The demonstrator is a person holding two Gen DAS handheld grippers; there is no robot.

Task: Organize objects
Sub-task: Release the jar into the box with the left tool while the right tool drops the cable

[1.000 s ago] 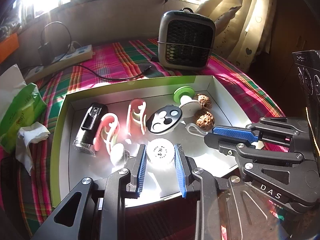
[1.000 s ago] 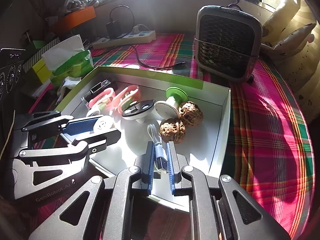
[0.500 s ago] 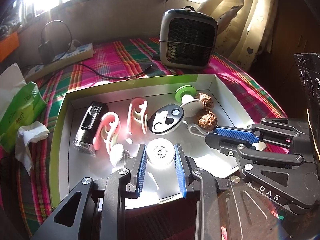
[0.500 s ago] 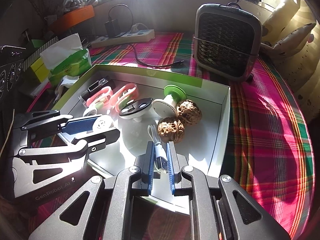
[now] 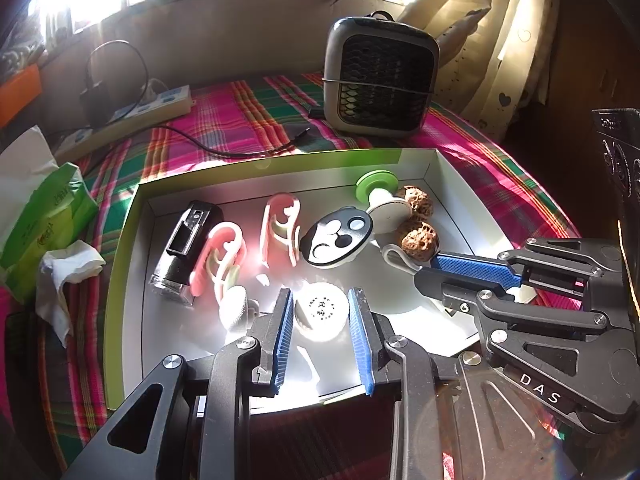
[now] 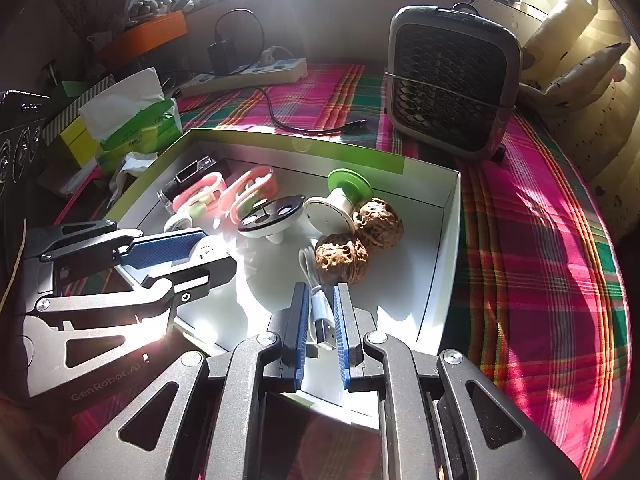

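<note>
Left wrist view: the left gripper [image 5: 320, 316] sits low over the near edge of the shallow white cardboard box with green rim [image 5: 120, 248], its blue-padded fingers [image 5: 282, 336] standing either side of a small round white jar with printed lid [image 5: 320, 311]. A narrow gap shows on each side of the jar, so the pads bracket it without pressing.

Right wrist view: the right gripper [image 6: 320, 320] is clamped on the plug end of a white USB cable [image 6: 320, 308], pads tight against the connector, near the box's near edge. The cable's loop runs forward and touches the nearer of two brown wrinkled walnuts [image 6: 342, 258]; the second walnut [image 6: 378, 222] lies just behind, touching the first.

Box contents, left to right along the far wall: a black and clear rectangular stamp-like block [image 5: 186, 244] in the far left corner, two pink plastic clips [image 5: 218, 256] [image 5: 280, 232] beside it, a black-and-white oval disc with round cut-outs [image 5: 338, 236] at the middle, and a white spool with green cap [image 5: 380, 196] lying on its side against the walnuts. A small white rounded item [image 5: 234, 306] rests just left of the left gripper; its kind cannot be made out.

The box stands on a pink and green plaid cloth [image 6: 540, 240]. Behind it stand a grey desktop fan with black grille [image 6: 452, 84] and a white power strip [image 6: 248, 74]; a green tissue pack [image 5: 44, 216] lies off the box's left edge.
</note>
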